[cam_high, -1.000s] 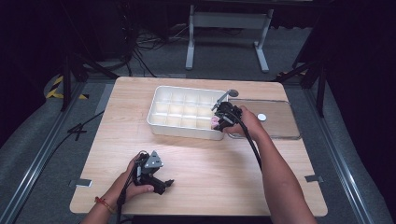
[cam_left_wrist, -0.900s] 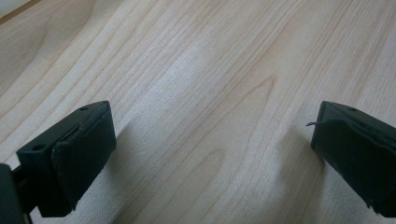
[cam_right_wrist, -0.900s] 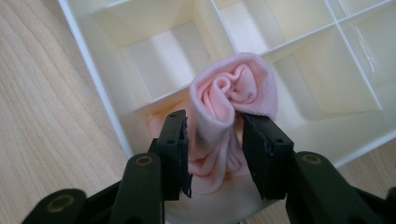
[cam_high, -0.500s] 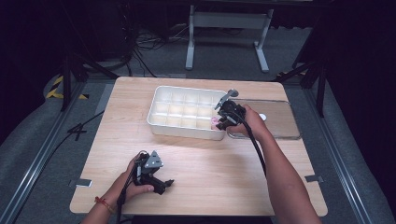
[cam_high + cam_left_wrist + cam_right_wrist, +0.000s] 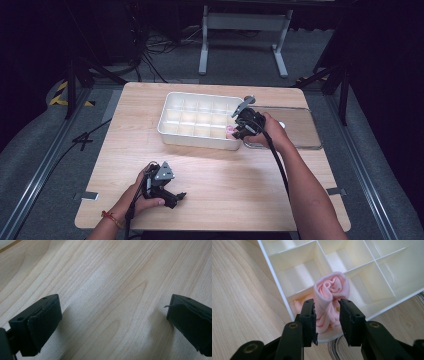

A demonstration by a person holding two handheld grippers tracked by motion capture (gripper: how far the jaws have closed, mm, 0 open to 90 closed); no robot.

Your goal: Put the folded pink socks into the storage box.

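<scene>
- Grip on a rolled pink cloth [image 5: 332, 287]: the right tongs [image 5: 327, 306] have the roll between their jaws, pads pressed against both its sides. The jaws have just been closing on it, and the fabric looks squeezed narrower where they meet it.
- Beyond the jaw tips, the roll stands on end with its spiral top above the dividers. Its lower folds sit in the corner pocket of the white tray [image 5: 274, 267], the pocket nearest these tongs.
- From the high view, the right tongs [image 5: 235, 131] reach over the tray's near corner, with a clear lid [image 5: 300, 125] lying flat just behind the hand that holds them.
- Left tongs [image 5: 175, 197] rest on the wooden table [image 5: 225, 170] well apart from the tray. Their jaws are spread wide with bare wood between them – they hold nothing.
- By the look of it, the step in hand is taking hold of the cloth at its pocket. Whether it is to come out or be seated deeper cannot be told.
- Either way, the next move calls for a firm pinch low on the roll and a straight path along the pocket walls, so the loose folds under the jaws do not snag on a divider or let the roll unwind.
</scene>
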